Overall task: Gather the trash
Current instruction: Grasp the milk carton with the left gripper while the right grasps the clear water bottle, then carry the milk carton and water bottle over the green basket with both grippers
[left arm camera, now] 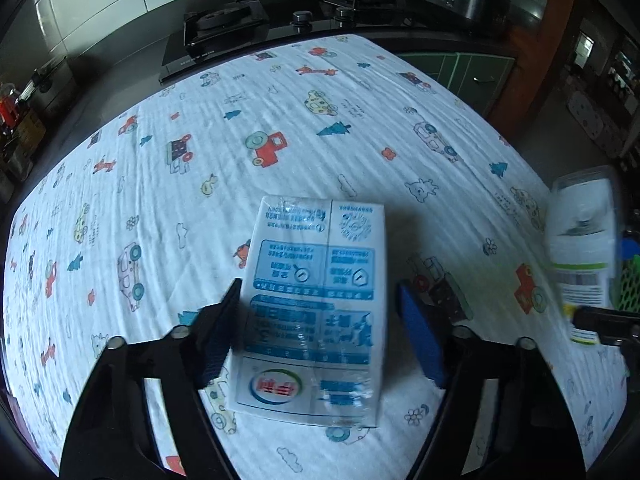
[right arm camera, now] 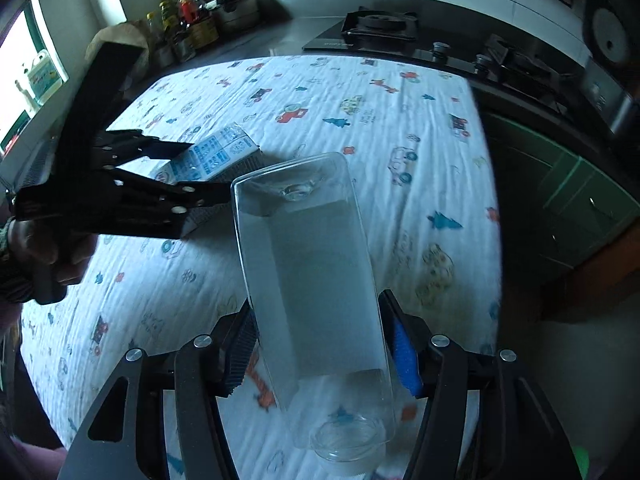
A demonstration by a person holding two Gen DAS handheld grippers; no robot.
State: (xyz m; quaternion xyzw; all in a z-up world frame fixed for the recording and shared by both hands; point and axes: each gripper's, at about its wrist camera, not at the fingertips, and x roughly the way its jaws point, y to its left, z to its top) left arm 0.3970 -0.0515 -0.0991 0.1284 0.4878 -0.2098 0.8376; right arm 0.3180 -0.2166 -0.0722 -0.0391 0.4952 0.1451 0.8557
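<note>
A white and blue milk carton (left arm camera: 316, 304) lies flat on the patterned cloth. My left gripper (left arm camera: 320, 316) is open around it, with the left pad touching its side and the right pad a little apart. The carton (right arm camera: 216, 156) and the left gripper (right arm camera: 188, 176) also show in the right wrist view. My right gripper (right arm camera: 320, 344) is shut on a clear square plastic bottle (right arm camera: 312, 272) and holds it above the table. That bottle (left arm camera: 582, 248) shows blurred at the right edge of the left wrist view.
The table (left arm camera: 280, 120) carries a white cloth with cartoon prints. A black gas stove (left arm camera: 256, 28) stands behind it. Bottles and jars (right arm camera: 188, 20) stand at the back left counter. A green basket (left arm camera: 630, 284) shows at the right edge.
</note>
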